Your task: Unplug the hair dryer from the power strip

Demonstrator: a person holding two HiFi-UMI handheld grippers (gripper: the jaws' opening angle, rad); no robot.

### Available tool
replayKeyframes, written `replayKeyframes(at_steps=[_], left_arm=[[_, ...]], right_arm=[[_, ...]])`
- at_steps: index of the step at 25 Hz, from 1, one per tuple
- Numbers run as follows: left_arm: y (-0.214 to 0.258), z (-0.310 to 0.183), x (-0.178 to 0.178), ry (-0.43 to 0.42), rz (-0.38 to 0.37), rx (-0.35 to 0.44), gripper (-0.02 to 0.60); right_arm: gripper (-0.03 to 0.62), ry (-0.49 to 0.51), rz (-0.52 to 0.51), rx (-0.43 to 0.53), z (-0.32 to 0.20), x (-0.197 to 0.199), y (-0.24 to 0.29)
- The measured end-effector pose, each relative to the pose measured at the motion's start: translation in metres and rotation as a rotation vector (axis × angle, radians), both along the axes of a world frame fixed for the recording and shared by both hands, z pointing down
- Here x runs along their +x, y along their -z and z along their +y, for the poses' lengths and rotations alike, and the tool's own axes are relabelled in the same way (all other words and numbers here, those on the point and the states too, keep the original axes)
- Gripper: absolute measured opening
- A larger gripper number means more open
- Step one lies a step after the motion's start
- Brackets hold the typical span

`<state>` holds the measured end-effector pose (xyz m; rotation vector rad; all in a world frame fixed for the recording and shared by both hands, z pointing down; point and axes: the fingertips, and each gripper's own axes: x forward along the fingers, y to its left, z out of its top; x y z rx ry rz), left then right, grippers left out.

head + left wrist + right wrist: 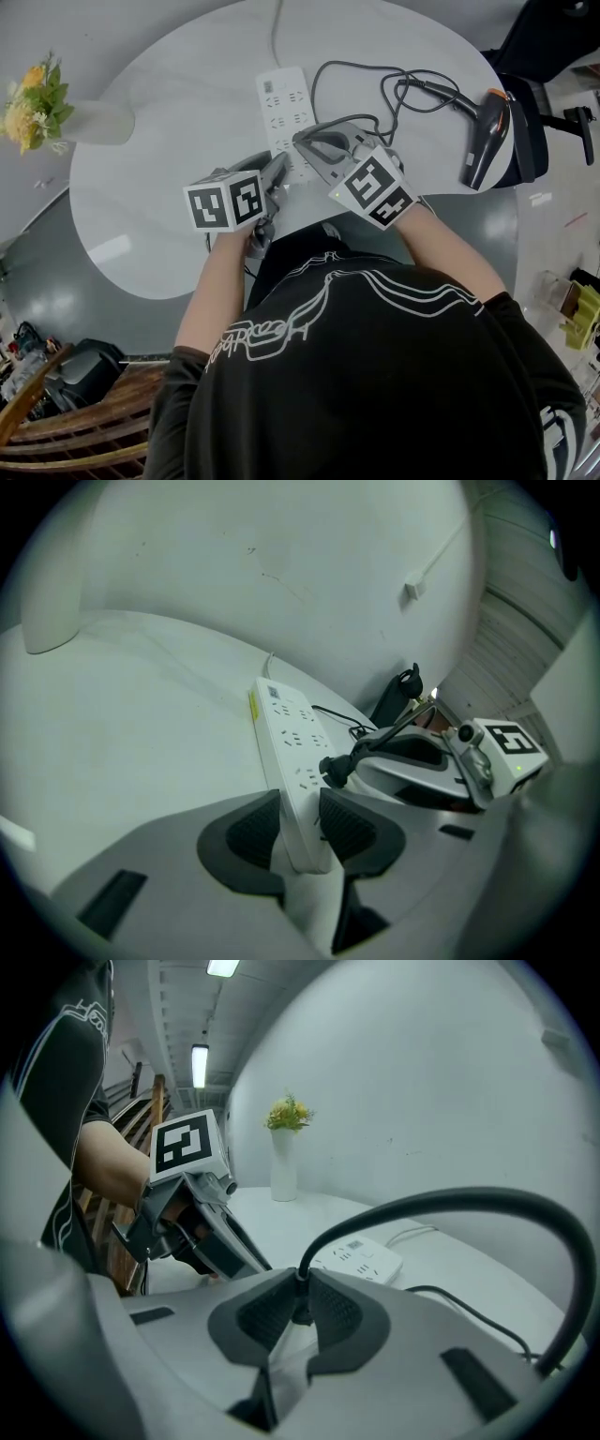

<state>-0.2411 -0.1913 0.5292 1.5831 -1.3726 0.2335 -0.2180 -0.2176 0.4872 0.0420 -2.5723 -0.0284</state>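
On table (159, 197): power strip (284, 112) centre, hair dryer (484, 136) right, vase (98, 123) left.

surface: white round table (141, 216) | on it: power strip (284, 103), hair dryer (487, 131), flower vase (98, 122)

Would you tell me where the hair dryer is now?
In head view, the hair dryer lies at the right edge of the table, right of the power strip.

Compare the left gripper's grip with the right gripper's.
The left gripper clamps the white power strip by its end; the right gripper pinches the black plug. The left gripper's jaws stand wide around it; the right gripper's sit nearly together. Both are shut on something.
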Motion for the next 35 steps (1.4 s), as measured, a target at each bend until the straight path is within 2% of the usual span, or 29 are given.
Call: replayKeyframes(at_steps=[2, 6, 10, 16, 20, 29, 32, 35], left_arm=[[0.0006, -0.0001, -0.0001, -0.012, -0.015, -0.002, 0.132], [0.0007, 0.0002, 0.0007, -0.047, -0.031, -0.006, 0.130], [0.0008, 0.0009, -0.0005, -0.048, -0.034, -0.001, 0.130], [-0.0002, -0.0013, 0.0008, -0.029, -0.048, -0.001, 0.130], [0.0007, -0.0023, -0.0002, -0.050, -0.058, -0.004, 0.132], [-0.0002, 0.0023, 0.0011, -0.078, -0.092, -0.009, 0.132], [0.0001, -0.0005, 0.0009, -0.086, -0.064, -0.023, 0.132], [-0.0010, -0.0011, 0.0005, -0.094, -0.071, -0.029, 0.133]], right_arm=[[0.026, -0.001, 0.004, -0.002, -0.0004, -0.0004, -0.0002], [0.026, -0.030, -0.005, -0.074, -0.0031, 0.0008, -0.0010], [0.026, -0.053, -0.029, -0.120, -0.0064, 0.0005, -0.0011], [0.025, -0.027, -0.021, -0.044, -0.0026, 0.0000, 0.0000], [0.025, -0.031, -0.011, -0.003, -0.0017, -0.0022, 0.0007], [0.025, -0.029, -0.031, -0.083, -0.0039, 0.0042, 0.0013], [0.025, -0.038, -0.031, -0.071, -0.0044, 0.0023, 0.0020], [0.025, -0.051, -0.012, -0.051, -0.0041, -0.0020, 0.0023]])
